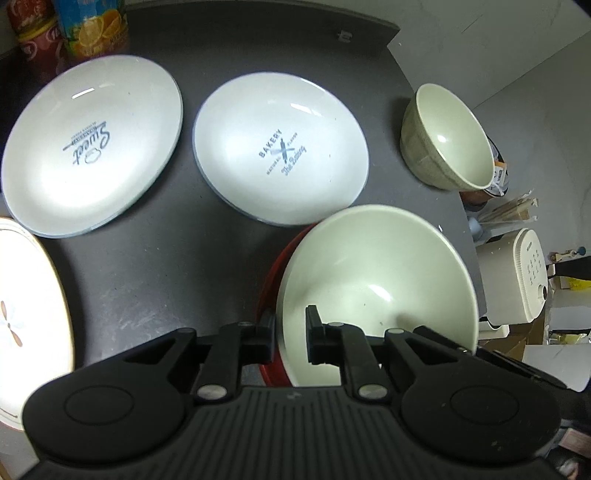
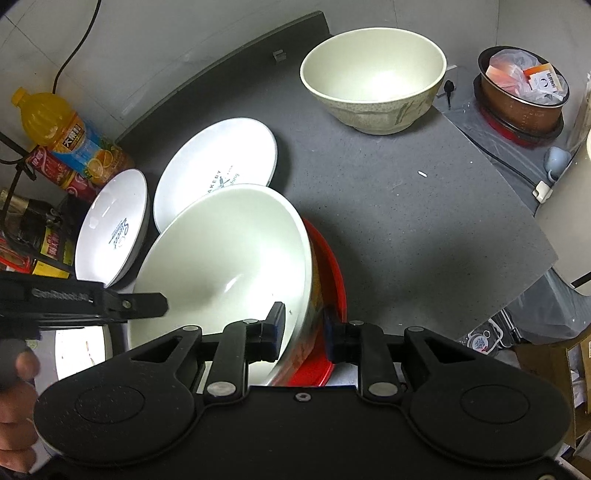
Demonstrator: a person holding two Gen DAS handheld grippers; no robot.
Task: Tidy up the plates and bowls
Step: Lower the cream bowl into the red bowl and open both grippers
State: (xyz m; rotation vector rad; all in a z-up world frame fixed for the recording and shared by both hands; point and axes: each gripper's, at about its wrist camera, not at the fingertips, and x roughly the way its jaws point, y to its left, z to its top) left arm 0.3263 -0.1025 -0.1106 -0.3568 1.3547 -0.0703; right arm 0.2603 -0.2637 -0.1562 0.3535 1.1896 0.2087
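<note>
A large cream bowl hangs tilted over a red plate. My left gripper is shut on its near rim, one finger inside and one outside. My right gripper is shut on the opposite side of the rim in the same way. One finger of the left gripper shows at the bowl's left edge. A smaller cream bowl stands upright at the far right of the dark table. Two white printed plates lie side by side beyond the large bowl.
A white plate with a floral print lies at the near left. Drink bottles stand at the far left corner. Off the table's right edge are a white rice cooker and a copper pot of packets. A hand shows at bottom left.
</note>
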